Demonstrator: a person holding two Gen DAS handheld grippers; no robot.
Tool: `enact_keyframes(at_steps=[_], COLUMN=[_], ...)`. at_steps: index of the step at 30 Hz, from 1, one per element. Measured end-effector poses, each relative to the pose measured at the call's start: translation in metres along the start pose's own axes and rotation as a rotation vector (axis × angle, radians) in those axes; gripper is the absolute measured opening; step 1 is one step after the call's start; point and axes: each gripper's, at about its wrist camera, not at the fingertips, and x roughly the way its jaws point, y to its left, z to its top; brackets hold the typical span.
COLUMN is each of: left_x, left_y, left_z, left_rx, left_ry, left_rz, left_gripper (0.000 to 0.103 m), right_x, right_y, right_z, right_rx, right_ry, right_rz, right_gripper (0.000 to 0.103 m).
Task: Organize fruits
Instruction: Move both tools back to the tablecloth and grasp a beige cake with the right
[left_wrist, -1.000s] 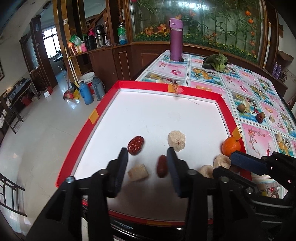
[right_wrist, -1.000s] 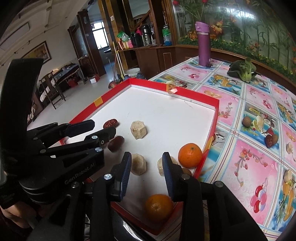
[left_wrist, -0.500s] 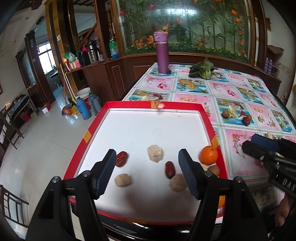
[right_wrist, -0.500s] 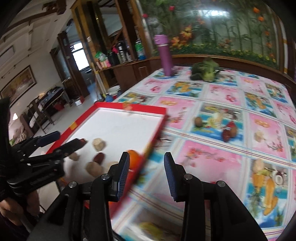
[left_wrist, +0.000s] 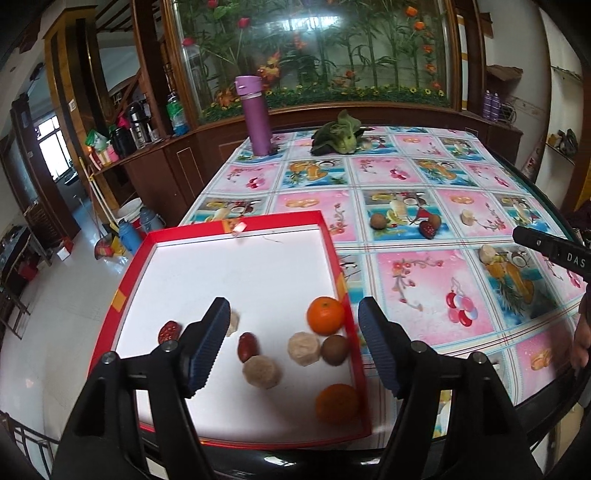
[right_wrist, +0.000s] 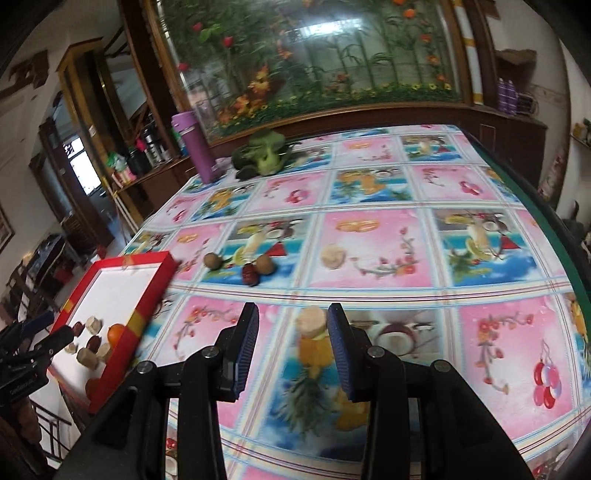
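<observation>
A red tray (left_wrist: 334, 258) is seen at the left with two oranges (left_wrist: 325, 316), dates (left_wrist: 246, 346) and pale chunks (left_wrist: 261, 372) inside. The left gripper (left_wrist: 291, 345) is held wide open above them, empty. On the tablecloth (right_wrist: 373, 251), a pale piece (right_wrist: 313, 322) is framed by the open right gripper (right_wrist: 291, 345), untouched.

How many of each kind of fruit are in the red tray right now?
In the red tray:
oranges: 2
red dates: 2
beige chunks: 3
brown round fruit: 1
Total: 8
</observation>
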Motion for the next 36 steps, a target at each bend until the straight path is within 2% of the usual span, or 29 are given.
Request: enact_keyframes(at_steps=[4, 10, 15, 18, 23, 25, 31, 36], left_x=[0.004, 0.008, 0.016, 0.023, 0.051, 0.063, 0.102, 0.121], left_y=[-0.008, -0.022, -0.035, -0.045, -0.069, -0.081, -0.109, -0.125], left_z=[0.001, 0.004, 0.022, 0.034, 0.05, 0.055, 0.066, 0.071], left_rx=[0.011, 0.033, 0.026, 0.03, 0.049, 0.066, 0.083, 0.097], left_ry=[0.01, 0.029, 0.05, 0.05, 0.098, 0.114, 0.173, 0.199], left_rz=[-0.011, -0.043, -0.129, -0.142, -0.188, -0.2, -0.245, -0.273], left_gripper=[0.073, 0.073, 0.073, 0.073, 0.073, 0.073, 0.065, 0.057], right_x=[0.007, 0.035, 0.053, 0.058, 0.068, 0.067, 0.065, 0.065], right_y=[-0.006, 0.007, 0.01, 0.011, 0.011, 0.005, -0.011, -0.015], right_z=[-0.003, -0.006, -0.005, -0.004, -0.004, -0.004, -0.002, -0.001], right_rx=[0.002, -0.078, -0.099, -0.105, -0.11, -0.091, -0.019, -0.01], right_ry=[0.025, 0.119, 0.171, 0.184, 0.228, 0.222, 0.209, 0.198], right_rz=[-0.006, -0.042, -0.056, -0.071, -0.079, -0.075, -0.021, 0.0], right_gripper=[0.04, 0.04, 0.04, 0.039, 0.021, 0.017, 0.012, 0.012])
